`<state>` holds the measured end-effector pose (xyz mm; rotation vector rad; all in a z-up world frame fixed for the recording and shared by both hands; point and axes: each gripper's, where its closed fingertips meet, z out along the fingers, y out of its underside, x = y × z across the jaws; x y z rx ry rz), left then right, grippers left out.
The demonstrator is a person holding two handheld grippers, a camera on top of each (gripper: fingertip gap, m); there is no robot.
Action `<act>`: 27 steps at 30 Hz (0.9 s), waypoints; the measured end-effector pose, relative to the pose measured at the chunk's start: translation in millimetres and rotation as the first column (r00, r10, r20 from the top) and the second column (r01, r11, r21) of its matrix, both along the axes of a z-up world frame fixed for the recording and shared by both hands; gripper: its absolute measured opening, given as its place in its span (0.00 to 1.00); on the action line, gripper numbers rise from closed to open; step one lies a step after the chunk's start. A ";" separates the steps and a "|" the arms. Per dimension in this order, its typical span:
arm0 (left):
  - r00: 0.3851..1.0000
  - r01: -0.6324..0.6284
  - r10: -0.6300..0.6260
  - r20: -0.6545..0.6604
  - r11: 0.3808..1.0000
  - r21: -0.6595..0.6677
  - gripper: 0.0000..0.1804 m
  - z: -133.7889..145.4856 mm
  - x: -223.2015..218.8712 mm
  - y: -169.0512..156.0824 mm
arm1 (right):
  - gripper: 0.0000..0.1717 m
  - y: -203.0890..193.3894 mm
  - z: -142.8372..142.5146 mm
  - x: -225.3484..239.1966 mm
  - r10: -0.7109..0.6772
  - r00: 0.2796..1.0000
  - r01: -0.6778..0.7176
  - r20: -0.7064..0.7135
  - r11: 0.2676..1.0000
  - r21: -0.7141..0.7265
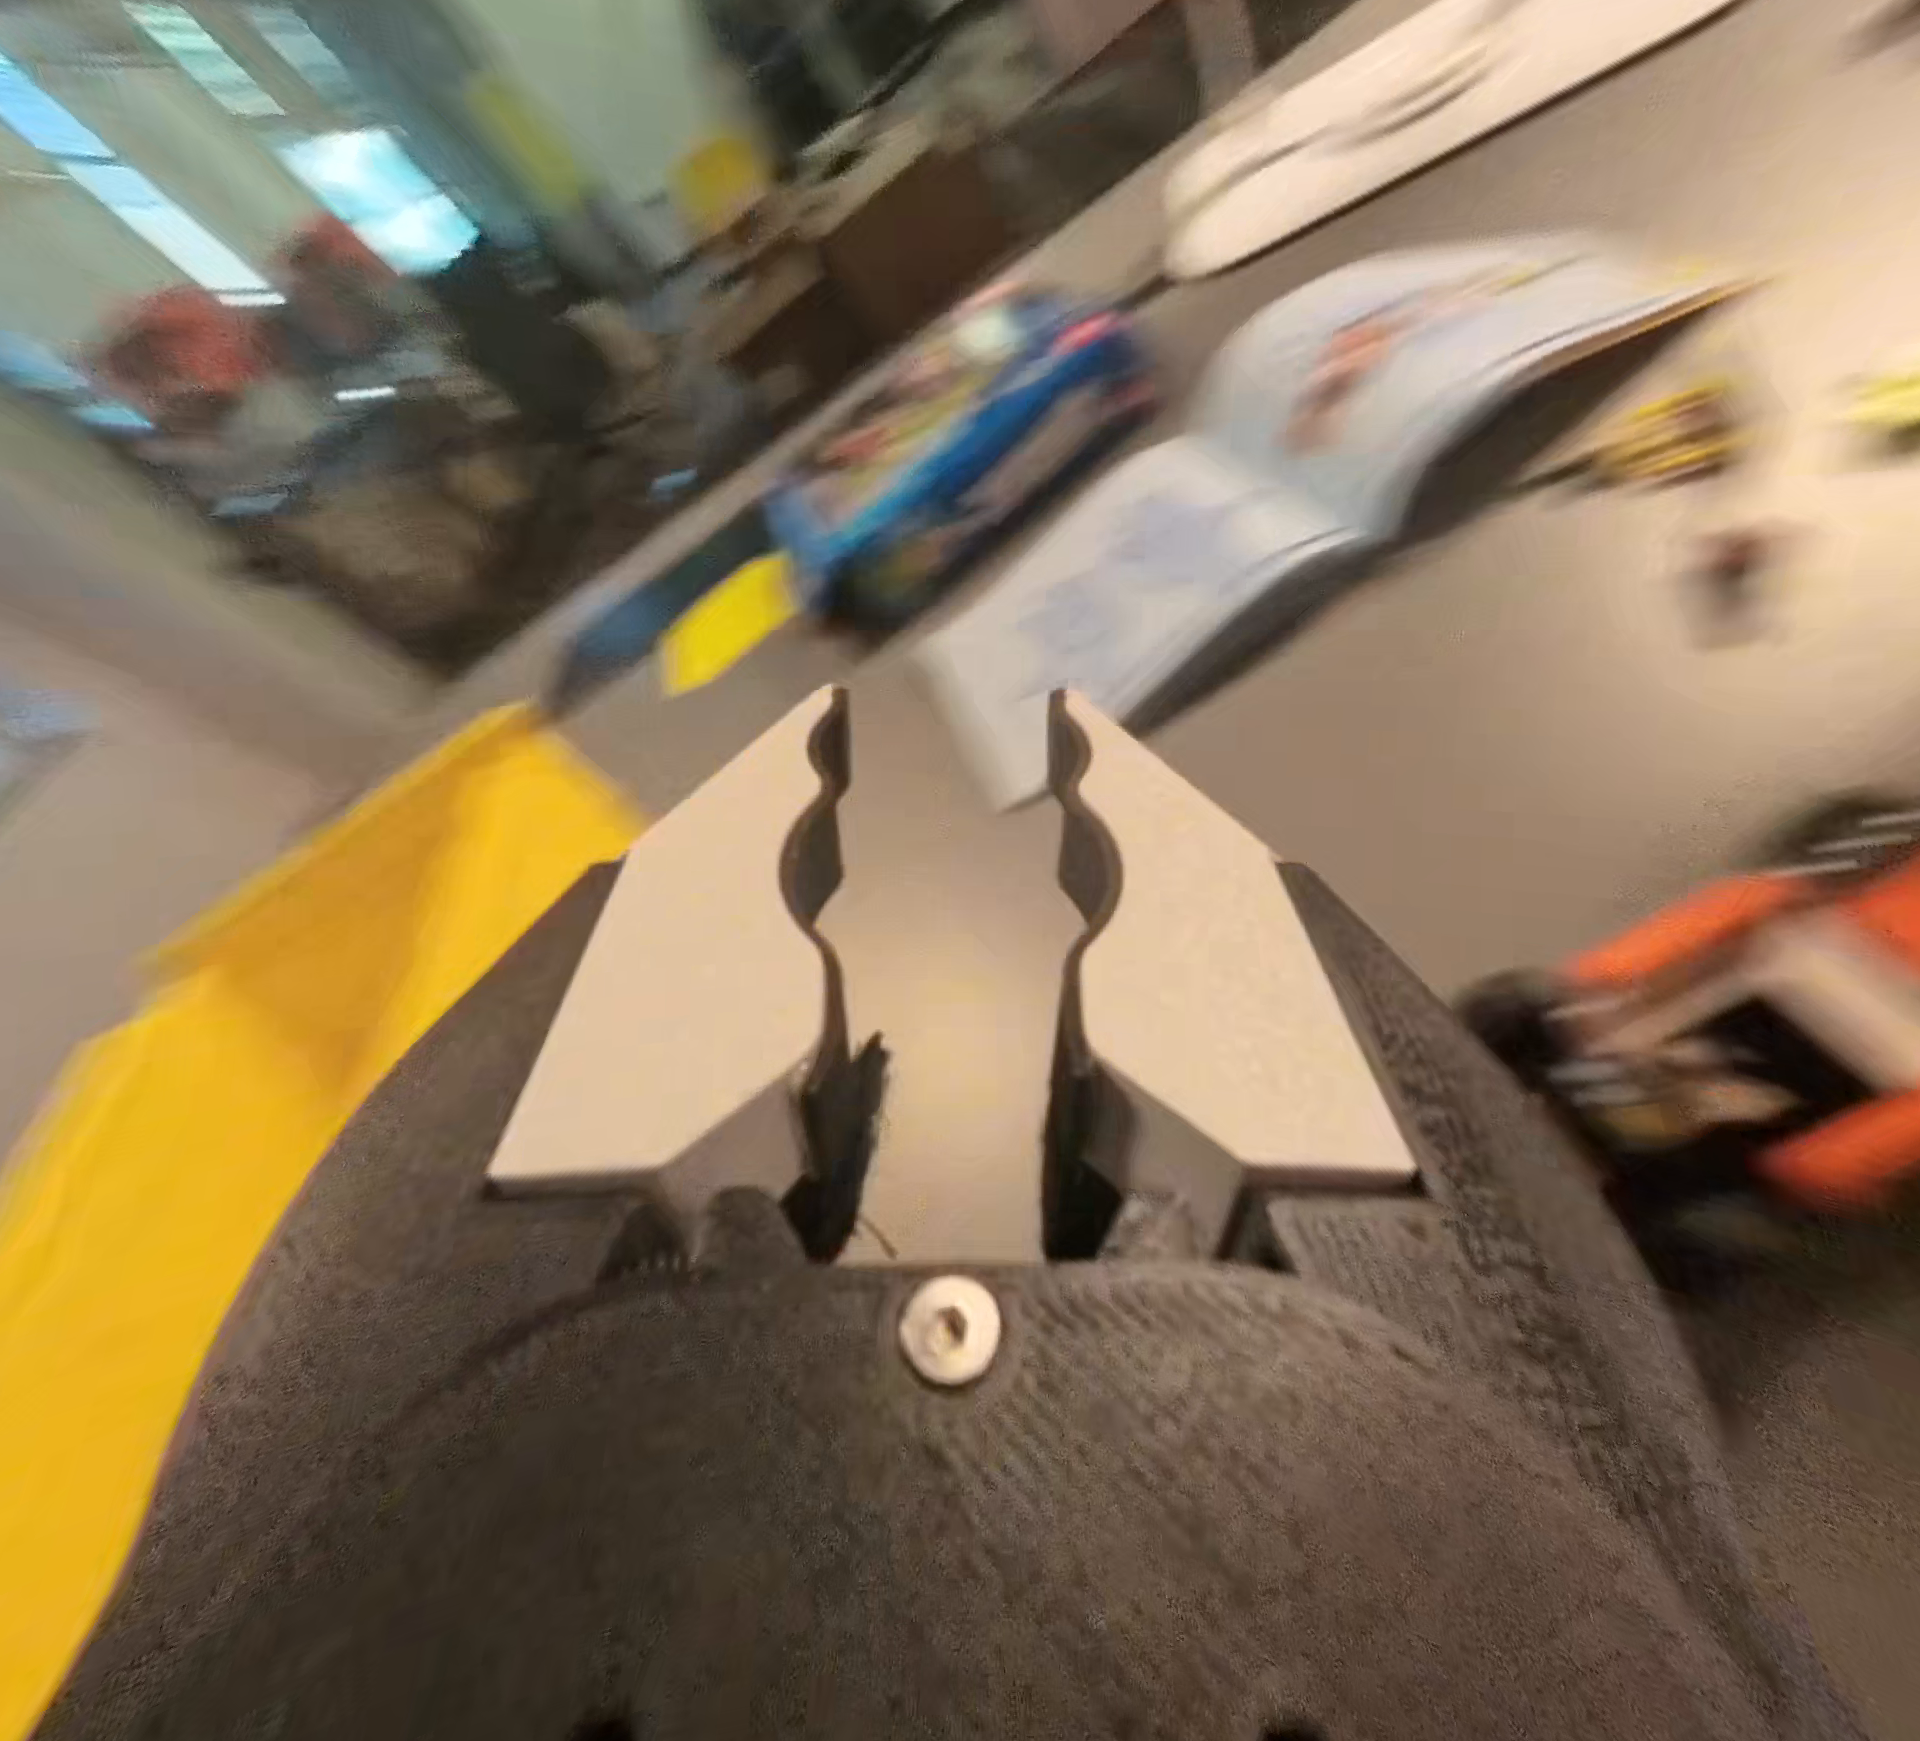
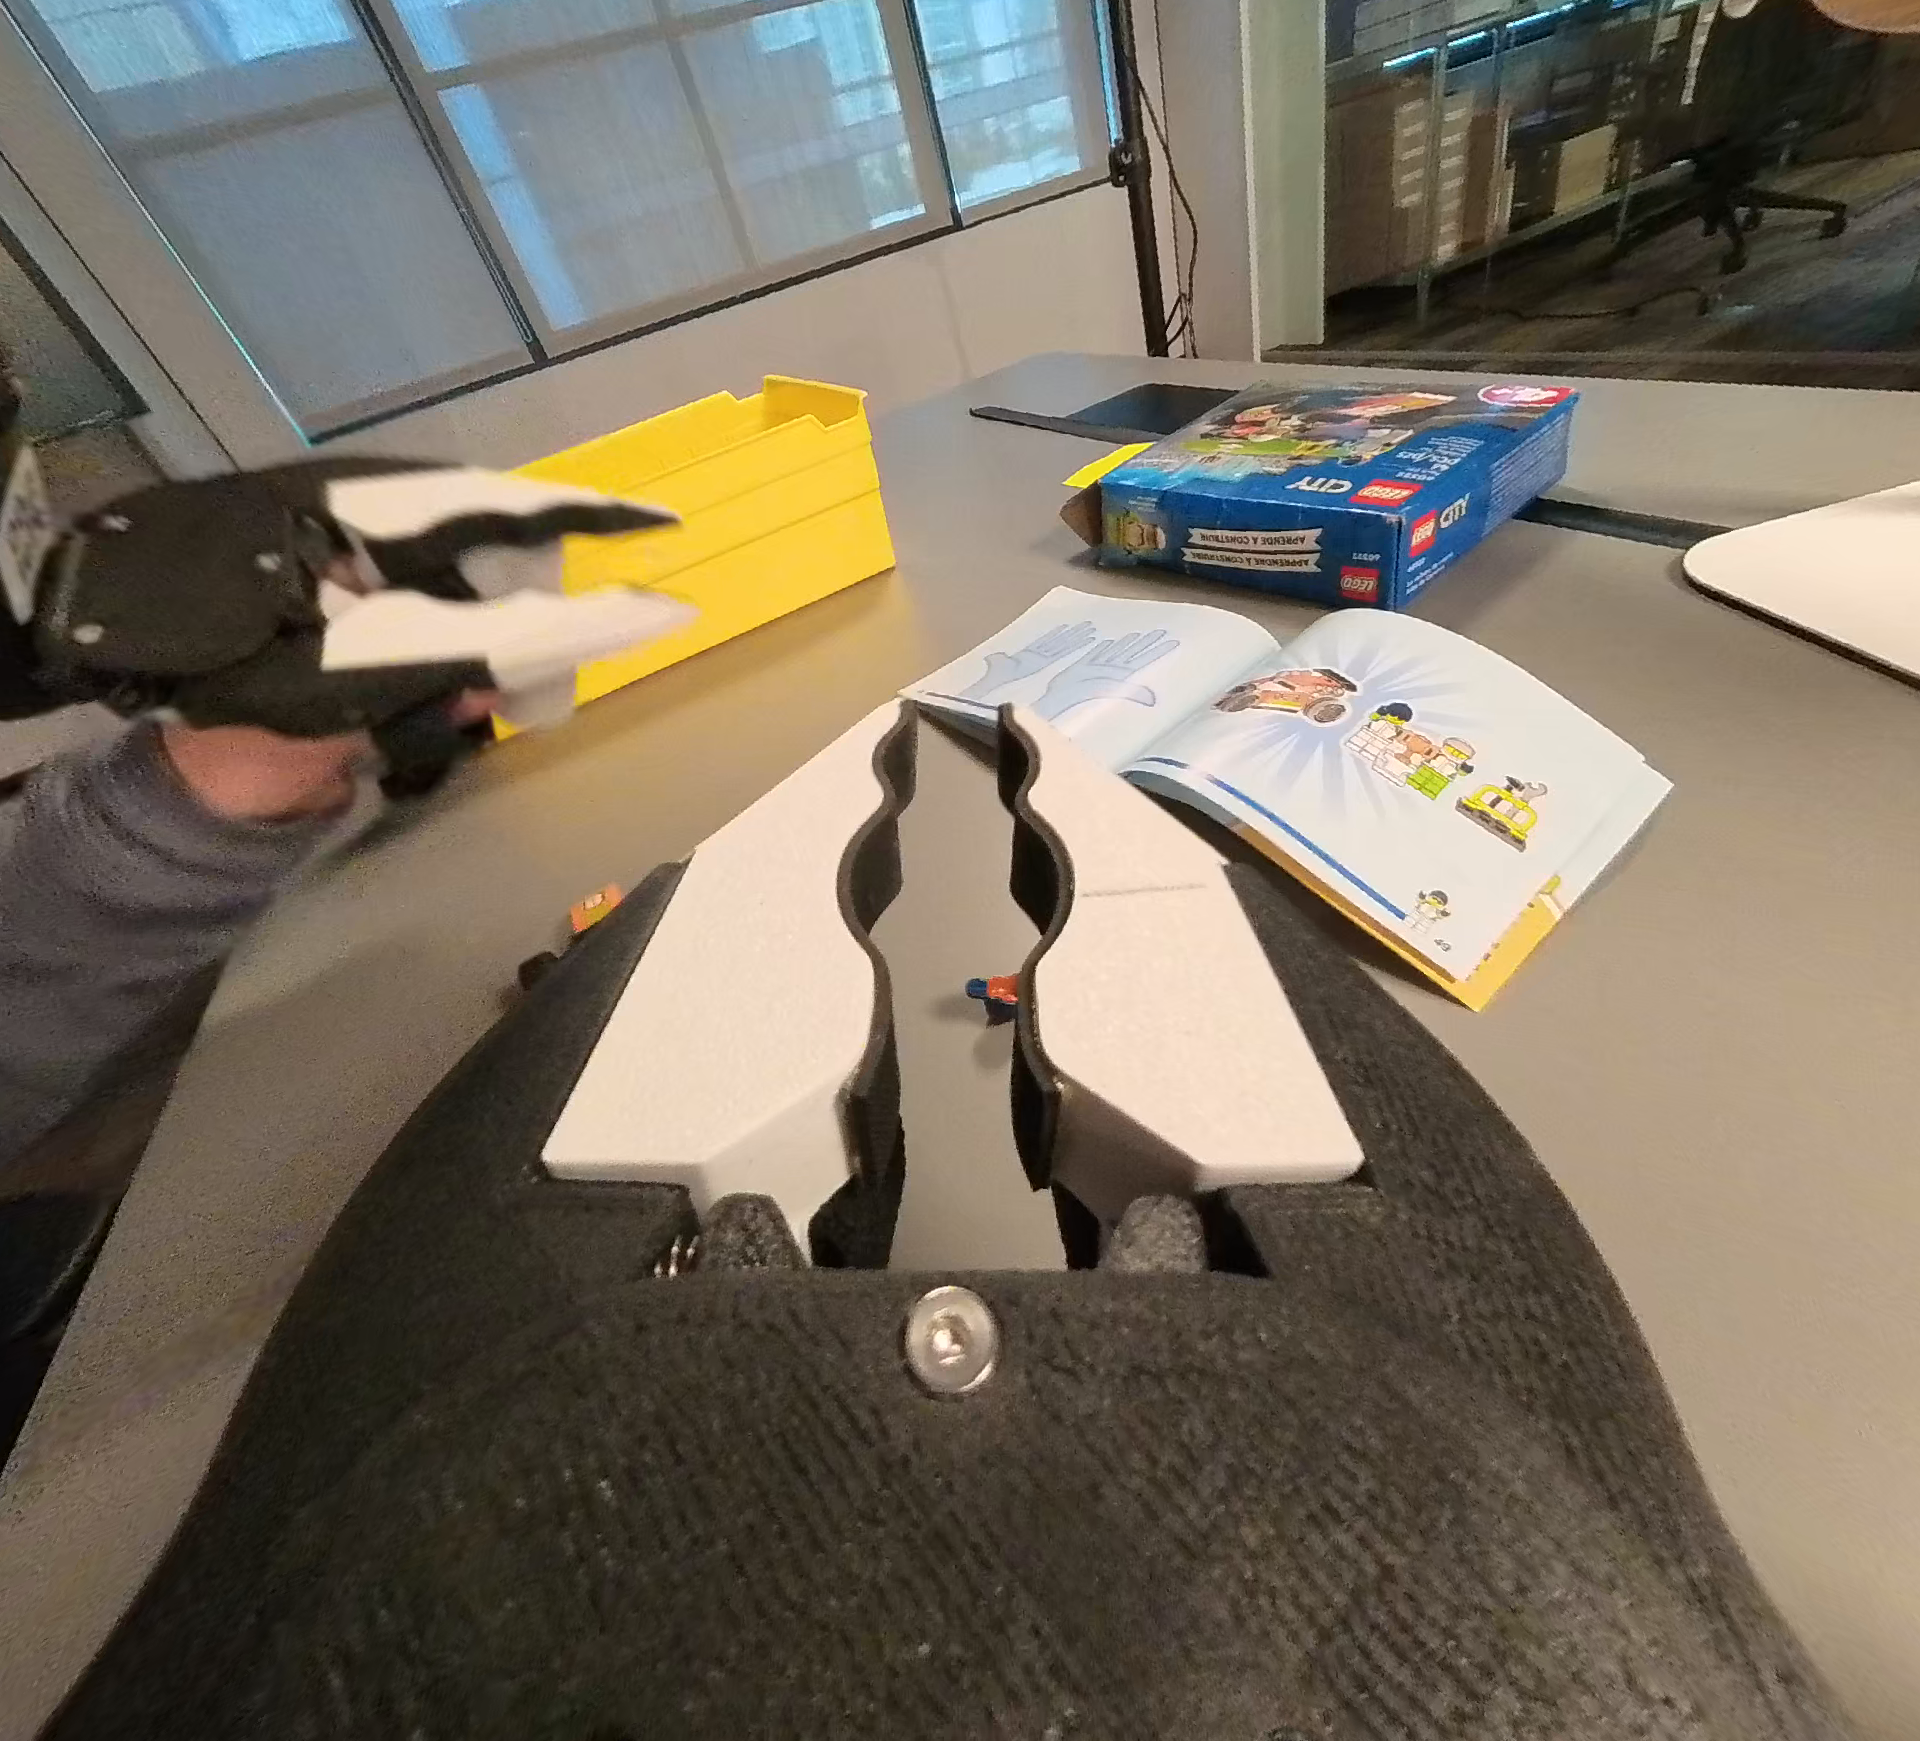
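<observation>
**A:** Booklet status? Where is it?

**B:** Lying open flat on the grey worktop, just past my right gripper. Right fingers stand at a narrow gap, nothing between them, only bare worktop. Near corner of the booklet shows just beyond the tips; contact I cannot tell.

**A:** Left side?

**B:** Left gripper is up off the worktop, fingers apart at a moderate gap, grasp bare. Its view is heavily blurred. Booklet shows ahead of it and slightly right.

**A:** Surroundings?

**B:** Yellow bin sits on the worktop just behind the left gripper in my right view, and at lower left in the left view. Blue box lies behind the booklet, one end flap open. Small orange and blue brick piece lies on the worktop under my right fingers. Orange and black toy is blurred, to the right of my left gripper. White board at far right edge.
</observation>
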<state>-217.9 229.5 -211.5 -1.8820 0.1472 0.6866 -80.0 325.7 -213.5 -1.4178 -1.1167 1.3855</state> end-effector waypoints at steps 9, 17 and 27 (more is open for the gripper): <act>0.805 0.491 -0.337 0.488 0.841 -0.229 0.24 -73.2 126.4 75.1 | 0.08 4.4 3.0 2.6 -0.016 1.000 0.016 -0.017 1.000 -0.008; 0.872 0.475 -0.325 0.366 0.742 -0.472 0.15 -102.3 128.8 90.8 | 0.08 11.7 7.3 8.1 -0.046 0.998 0.046 -0.035 0.999 -0.007; 0.856 0.476 -0.289 0.429 0.764 -0.435 0.07 -89.1 111.0 81.9 | 0.08 16.9 8.3 11.5 -0.061 0.997 0.060 -0.048 0.998 -0.029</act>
